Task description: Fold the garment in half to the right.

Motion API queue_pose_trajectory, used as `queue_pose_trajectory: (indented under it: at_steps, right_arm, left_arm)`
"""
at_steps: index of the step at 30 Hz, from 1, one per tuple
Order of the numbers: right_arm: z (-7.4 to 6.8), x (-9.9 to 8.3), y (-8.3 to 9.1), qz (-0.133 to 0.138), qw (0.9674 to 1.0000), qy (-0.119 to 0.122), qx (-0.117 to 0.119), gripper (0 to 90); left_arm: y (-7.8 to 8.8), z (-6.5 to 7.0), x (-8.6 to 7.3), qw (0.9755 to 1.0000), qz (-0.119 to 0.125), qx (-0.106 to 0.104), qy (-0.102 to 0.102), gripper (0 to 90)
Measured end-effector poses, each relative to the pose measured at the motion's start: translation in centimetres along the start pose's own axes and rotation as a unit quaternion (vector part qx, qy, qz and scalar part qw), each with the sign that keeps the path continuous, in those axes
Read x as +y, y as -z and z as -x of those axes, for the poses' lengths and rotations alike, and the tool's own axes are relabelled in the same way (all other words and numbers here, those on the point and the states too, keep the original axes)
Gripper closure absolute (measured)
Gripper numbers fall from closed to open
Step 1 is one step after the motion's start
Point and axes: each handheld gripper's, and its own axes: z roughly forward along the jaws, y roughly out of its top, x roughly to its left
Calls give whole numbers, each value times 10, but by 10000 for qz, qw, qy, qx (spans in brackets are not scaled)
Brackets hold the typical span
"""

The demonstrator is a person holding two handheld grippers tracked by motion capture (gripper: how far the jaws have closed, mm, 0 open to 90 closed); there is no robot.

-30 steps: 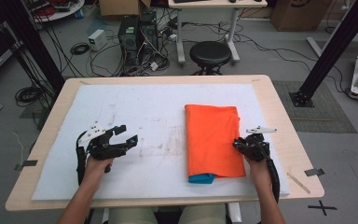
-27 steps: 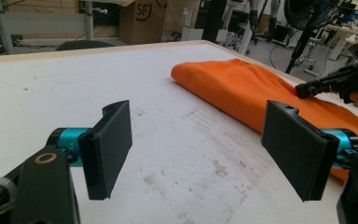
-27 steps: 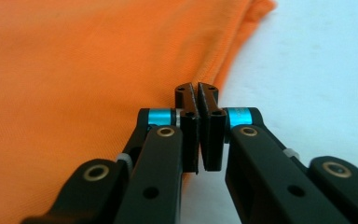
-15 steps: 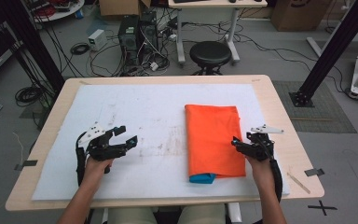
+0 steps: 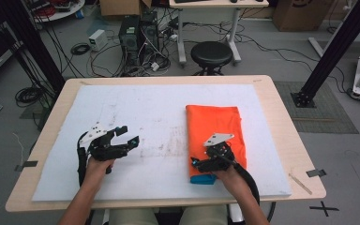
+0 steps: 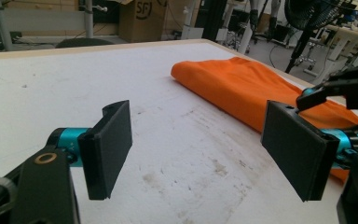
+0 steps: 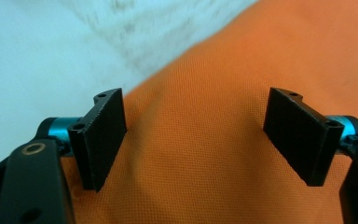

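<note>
Orange cloth (image 5: 214, 133) lies folded on the table's (image 5: 281, 126) right half, right gripper (image 5: 201, 164) spread wide just above its near left corner after opening, left gripper (image 5: 127, 136) gaping over bare mat (image 5: 145, 108), so I'd pinch every layer low at that edge before lifting

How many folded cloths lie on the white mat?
1: an orange cloth on the mat's right half, under the open right gripper. A blue edge at its near end may be another layer.
</note>
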Motion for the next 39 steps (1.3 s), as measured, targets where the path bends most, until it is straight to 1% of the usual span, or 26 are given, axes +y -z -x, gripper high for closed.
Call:
queue_pose_trajectory:
  at_steps: [2,3,6,8,9,10,11,12,13,15,16,18,20,22,23,25,27,28,29,31,32,33,34,37,38,39]
  right_arm:
    - [-3,-1,-8,-180,9998,49,-28,216]
    - [-6,-3,-14,-337,9992,156,-135,214]
    - [-8,-2,-13,-309,9994,131,-122,210]
    - [-6,-1,-8,-165,9998,57,44,211]
    - [-3,-1,-1,79,9999,-17,145,211]
    - [-1,1,3,296,9995,-55,68,211]
    - [2,3,6,448,9989,-44,-114,211]
    - [6,6,7,498,9982,-54,-315,212]
    - [11,10,5,456,9977,-96,-495,215]
    - [20,17,-3,360,9970,-224,-642,232]
    - [24,20,-8,250,9970,-257,-684,258]
    - [30,26,-20,49,9972,-263,-704,263]
    - [33,30,-29,-167,9976,-283,-602,253]
    - [33,31,-34,-262,9980,-202,-540,253]
    - [33,31,-36,-307,9980,-222,-507,253]
    - [35,32,-37,-398,9978,-281,-439,254]
    - [36,37,-35,-534,9976,-166,-415,258]
    - [37,42,-32,-517,9980,-119,-357,262]
    - [39,48,-27,-292,9988,-142,-358,262]
    - [43,56,-23,-70,9987,-180,-478,263]
    - [44,61,-24,-43,9981,-181,-594,266]
    - [46,65,-27,-123,9969,-118,-772,279]
    - [48,67,-32,-222,9957,-130,-891,294]
    - [52,69,-49,-489,9922,-152,-1134,314]
    - [52,69,-54,-582,9919,-135,-1124,317]
    - [52,67,-62,-763,9916,-131,-1032,324]
  left_arm:
    - [-1,1,0,10000,-10,-12,-1,248]
    - [-1,1,0,10000,-13,-22,6,248]
    - [-1,1,-1,10000,-35,-30,-5,248]
    - [-2,1,-1,10000,-36,-20,-3,248]
    - [-2,1,-1,10000,-41,-19,-2,248]
    - [-2,1,-1,10000,-53,-34,5,248]
    - [-3,1,-1,10000,-52,-34,4,249]
    - [-3,2,-1,10000,-60,-43,17,248]
    - [-4,2,-1,10000,-64,-50,9,248]
    - [-4,3,0,10000,-51,-66,-1,248]
    - [-4,3,0,10000,-49,-61,4,248]
    - [-5,3,0,10000,-49,-70,2,248]
    - [-5,3,0,9999,-62,-85,-7,248]
    - [-6,3,0,9999,-66,-80,13,248]
    - [-6,3,0,9999,-78,-85,10,249]
    - [-6,3,-1,9999,-85,-106,2,248]
    - [-6,4,0,9999,-92,-110,-11,248]
    - [-6,4,0,9999,-79,-116,-8,248]
    - [-6,4,0,9999,-85,-120,-8,248]
    - [-6,4,1,9999,-58,-101,0,248]
    - [-6,3,1,9999,-56,-108,7,248]
    - [-5,3,1,9999,-58,-100,-13,248]
    - [-5,3,1,9999,-55,-99,-5,248]
    - [-5,2,1,9999,-42,-95,2,248]
    - [-5,2,1,9999,-51,-89,-9,248]
    - [-4,2,1,9999,-54,-82,-17,248]
